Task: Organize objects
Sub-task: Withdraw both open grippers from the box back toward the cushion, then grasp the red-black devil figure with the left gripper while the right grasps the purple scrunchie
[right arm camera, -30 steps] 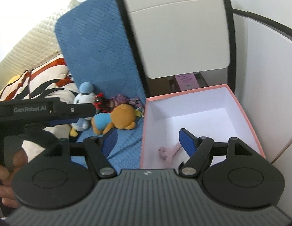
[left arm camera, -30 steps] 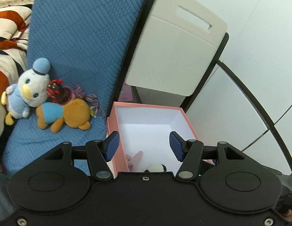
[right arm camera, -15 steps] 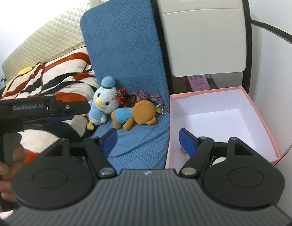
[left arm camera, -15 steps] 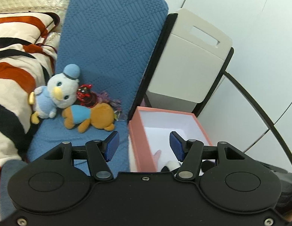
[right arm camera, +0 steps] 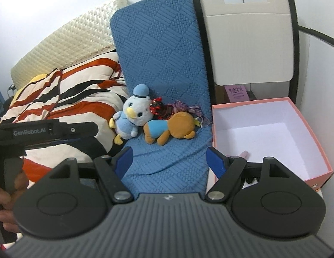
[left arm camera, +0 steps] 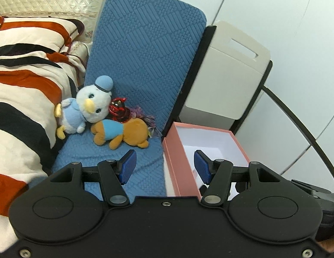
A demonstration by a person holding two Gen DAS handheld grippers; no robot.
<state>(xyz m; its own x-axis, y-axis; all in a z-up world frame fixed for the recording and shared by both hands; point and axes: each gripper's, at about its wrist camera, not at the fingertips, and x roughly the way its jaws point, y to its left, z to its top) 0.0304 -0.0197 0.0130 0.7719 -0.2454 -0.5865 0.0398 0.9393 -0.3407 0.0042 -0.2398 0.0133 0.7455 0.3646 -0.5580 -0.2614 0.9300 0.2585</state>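
A white-and-blue duck plush (left arm camera: 87, 109) (right arm camera: 132, 116), an orange-and-blue plush (left arm camera: 124, 132) (right arm camera: 171, 129), a shiny red toy (left arm camera: 118, 109) (right arm camera: 157, 107) and a purple tangle (right arm camera: 186, 107) lie on a blue cushion (left arm camera: 143, 64) (right arm camera: 164, 53). To their right stands a pink box (left arm camera: 182, 161) (right arm camera: 296, 105), white inside, with a small pink item (right arm camera: 244, 154) on its floor. My left gripper (left arm camera: 164, 165) is open and empty, straddling the box's left wall. My right gripper (right arm camera: 169, 159) is open and empty over the cushion, short of the toys.
A striped red, black and cream blanket (left arm camera: 22, 81) (right arm camera: 70, 86) lies to the left. A beige panel with a handle slot (left arm camera: 227, 73) (right arm camera: 248, 34) stands behind the box. White walls close the right side. The left gripper's body (right arm camera: 44, 131) shows at the right view's left edge.
Both grippers have drawn back and swung left, away from the box's inside. The toys on the cushion now sit nearer the middle of both views. Jaws stayed open.
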